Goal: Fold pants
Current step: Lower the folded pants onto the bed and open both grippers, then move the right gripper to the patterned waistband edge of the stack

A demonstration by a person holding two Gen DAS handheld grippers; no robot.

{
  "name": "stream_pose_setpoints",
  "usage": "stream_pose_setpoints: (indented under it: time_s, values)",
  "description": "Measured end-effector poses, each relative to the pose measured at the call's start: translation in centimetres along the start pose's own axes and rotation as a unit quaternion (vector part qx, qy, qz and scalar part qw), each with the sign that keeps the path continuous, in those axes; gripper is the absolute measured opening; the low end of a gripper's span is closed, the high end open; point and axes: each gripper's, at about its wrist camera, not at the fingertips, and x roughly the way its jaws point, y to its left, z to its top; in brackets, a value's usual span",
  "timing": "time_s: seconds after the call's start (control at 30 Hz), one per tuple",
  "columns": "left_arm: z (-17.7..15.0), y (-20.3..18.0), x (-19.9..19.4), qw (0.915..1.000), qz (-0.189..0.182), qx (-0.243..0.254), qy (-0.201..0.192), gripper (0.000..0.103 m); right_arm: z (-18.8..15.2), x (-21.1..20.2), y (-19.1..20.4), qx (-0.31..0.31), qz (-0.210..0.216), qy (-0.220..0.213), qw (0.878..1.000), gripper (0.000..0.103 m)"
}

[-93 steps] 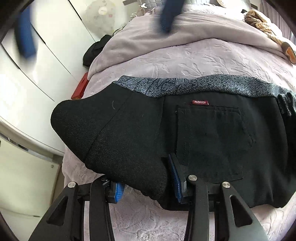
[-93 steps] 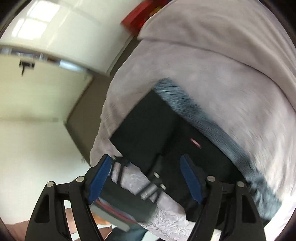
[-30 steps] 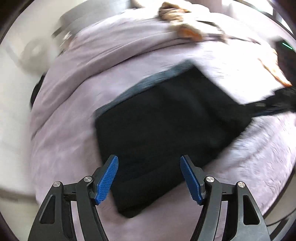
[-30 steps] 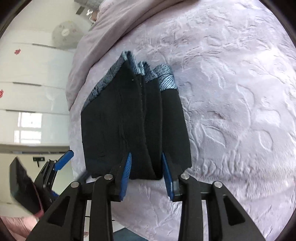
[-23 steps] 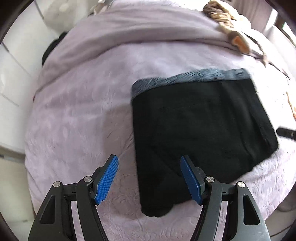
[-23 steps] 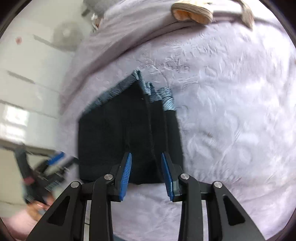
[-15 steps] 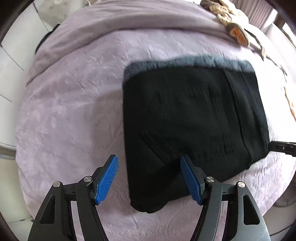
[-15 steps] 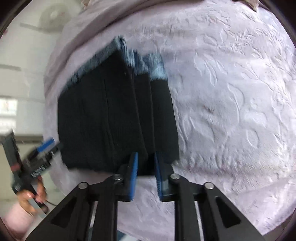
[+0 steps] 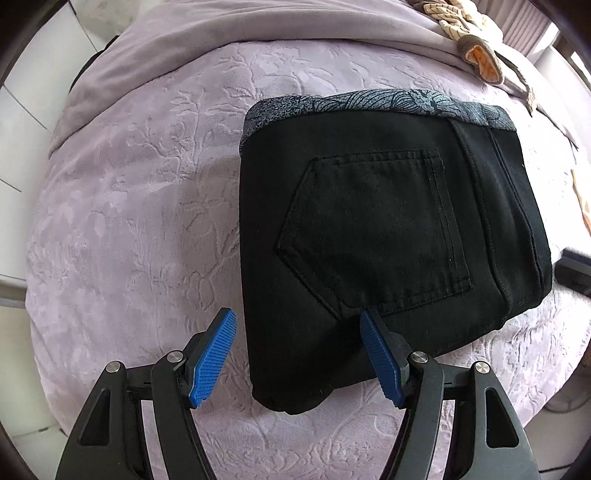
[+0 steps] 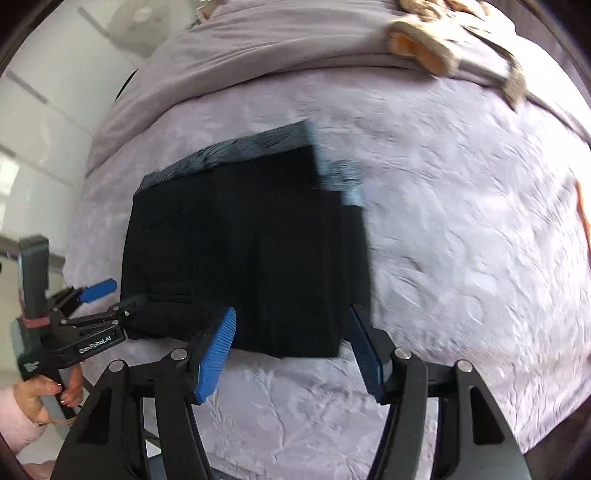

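Lilac bedding with an embossed floral relief covers the bed in front of you, and a smoother mauve blanket lies bunched along its far side. On the bedding rest the black pants, folded into a thick, roughly square packet of stretch-denim-like cloth; a stitched back pocket faces up, and a grey patterned waistband runs along the far edge. From your right wrist view the same packet shows stacked layers stepping down on its right side, though that view is motion-blurred. Your left gripper is spread wide with nothing between its ridged blue pads; the packet's near-left corner sits between the fingers, the right pad touching or just over the cloth. Your right gripper also stands wide apart, empty, its fingers straddling the near edge of the packet. A tan and orange knitted item lies on the blanket at the far right.
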Motion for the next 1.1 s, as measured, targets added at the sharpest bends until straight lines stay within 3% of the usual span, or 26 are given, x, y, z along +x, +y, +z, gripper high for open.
stream_pose_setpoints:
  time_s: [0.1, 0.17, 0.2, 0.5, 0.57, 0.73, 1.1]
  values:
    - [-0.1, 0.0, 0.1, 1.0000, 0.000, 0.000, 0.007, 0.074, 0.2, 4.0, 0.4, 0.012, -0.014, 0.042, 0.999, 0.066]
    - [-0.1, -0.1, 0.1, 0.9998, 0.017, -0.001, 0.007, 0.092, -0.5, 4.3, 0.1, 0.024, -0.025, 0.048, 0.998, 0.066]
    - [-0.1, 0.0, 0.0, 0.9998, 0.021, -0.001, 0.002, 0.093, -0.6, 4.2, -0.2, 0.031, -0.021, 0.045, 0.998, 0.066]
    - [-0.4, -0.1, -0.3, 0.9997, 0.025, 0.001, 0.009, 0.093, -1.9, 2.4, -1.3, 0.039, -0.012, 0.055, 0.998, 0.067]
    - [-0.4, -0.1, -0.3, 0.9996, 0.025, 0.004, 0.012, 0.093, -2.5, 2.0, -1.4, 0.044, -0.007, 0.056, 0.997, 0.076]
    - [-0.4, -0.2, -0.4, 0.9994, 0.026, 0.008, 0.021, 0.093, -4.0, 1.0, -1.3, 0.051, 0.002, 0.057, 0.997, 0.081]
    - [-0.2, 0.1, -0.1, 0.9991, 0.018, 0.006, 0.038, 0.093, -5.5, 0.9, -3.3, 0.089, 0.030, 0.066, 0.993, 0.081]
